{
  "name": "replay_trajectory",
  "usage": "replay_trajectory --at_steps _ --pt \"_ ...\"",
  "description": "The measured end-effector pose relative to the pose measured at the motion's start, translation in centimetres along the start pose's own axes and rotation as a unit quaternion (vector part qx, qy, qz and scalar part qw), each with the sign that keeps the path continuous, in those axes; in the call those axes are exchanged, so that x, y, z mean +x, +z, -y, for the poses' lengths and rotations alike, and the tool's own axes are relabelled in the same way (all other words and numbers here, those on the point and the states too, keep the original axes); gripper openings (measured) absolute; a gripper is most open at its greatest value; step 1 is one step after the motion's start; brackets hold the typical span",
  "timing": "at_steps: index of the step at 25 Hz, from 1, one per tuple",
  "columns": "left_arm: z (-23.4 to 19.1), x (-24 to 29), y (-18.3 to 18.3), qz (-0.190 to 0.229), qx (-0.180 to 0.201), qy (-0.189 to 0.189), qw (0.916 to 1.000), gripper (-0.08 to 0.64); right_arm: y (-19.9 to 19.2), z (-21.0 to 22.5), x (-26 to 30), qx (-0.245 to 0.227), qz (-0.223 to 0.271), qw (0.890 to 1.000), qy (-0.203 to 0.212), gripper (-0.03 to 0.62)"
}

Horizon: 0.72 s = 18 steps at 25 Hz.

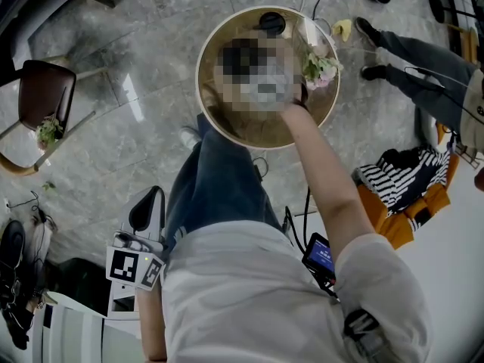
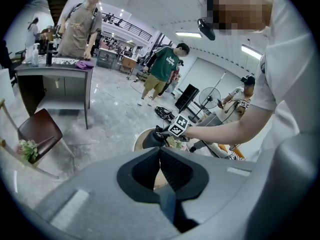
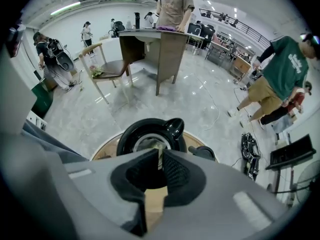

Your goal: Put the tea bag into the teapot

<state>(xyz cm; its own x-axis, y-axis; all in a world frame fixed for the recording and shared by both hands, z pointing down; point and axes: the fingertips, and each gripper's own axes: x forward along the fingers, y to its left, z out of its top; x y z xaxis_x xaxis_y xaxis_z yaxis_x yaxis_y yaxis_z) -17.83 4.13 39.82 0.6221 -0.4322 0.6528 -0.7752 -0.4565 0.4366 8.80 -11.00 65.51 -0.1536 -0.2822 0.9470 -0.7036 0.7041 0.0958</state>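
In the right gripper view my right gripper (image 3: 160, 154) points steeply down over the black teapot (image 3: 131, 134), whose mouth stands open. Its pads press on a thin pale tea bag (image 3: 159, 160), held right above the opening. The pot's spout (image 3: 175, 126) points away from me. A black lid (image 3: 202, 153) lies beside the pot on the round wooden table (image 3: 102, 153). In the left gripper view the right gripper (image 2: 156, 136) hangs over that table (image 2: 139, 140). My left gripper (image 2: 160, 151) is shut with nothing in it, held low by my hip (image 1: 147, 203).
A small bunch of flowers (image 1: 318, 66) stands at the table's right rim (image 1: 208, 112). On the floor are a dark chair (image 1: 45, 97) at the left, striped clothes (image 1: 408, 180) at the right and cables. Other people stand about the room (image 2: 162, 69).
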Motion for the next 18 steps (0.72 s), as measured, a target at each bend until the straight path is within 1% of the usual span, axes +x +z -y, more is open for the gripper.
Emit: replay_trajectory --at_steps 2,5,9,12,15,18 --pt "0.1 0.0 -0.2 -0.001 -0.001 0.001 1.0 0.008 0.3 -0.2 0.4 -0.005 0.003 1.0 0.004 0.026" --pt "0.0 0.0 -0.3 -0.002 -0.004 0.003 1.0 0.008 0.7 -0.6 1.5 -0.021 -0.001 1.0 -0.001 0.025" --pt "-0.2 0.0 -0.3 -0.002 -0.006 0.007 0.9999 0.008 0.5 -0.9 3.2 -0.072 -0.03 0.997 -0.023 0.013" --pt "-0.3 0.0 -0.3 -0.002 -0.01 0.01 0.9999 0.008 0.4 -0.9 3.6 -0.096 -0.047 0.994 -0.029 0.003" --pt "-0.4 0.0 -0.3 -0.002 -0.013 0.011 0.9998 0.008 0.7 -1.0 3.7 -0.121 -0.068 0.99 -0.022 0.002" --pt "-0.5 0.1 -0.3 -0.001 -0.016 0.009 0.9998 0.008 0.8 -1.5 3.9 -0.141 -0.081 0.987 -0.002 0.002"
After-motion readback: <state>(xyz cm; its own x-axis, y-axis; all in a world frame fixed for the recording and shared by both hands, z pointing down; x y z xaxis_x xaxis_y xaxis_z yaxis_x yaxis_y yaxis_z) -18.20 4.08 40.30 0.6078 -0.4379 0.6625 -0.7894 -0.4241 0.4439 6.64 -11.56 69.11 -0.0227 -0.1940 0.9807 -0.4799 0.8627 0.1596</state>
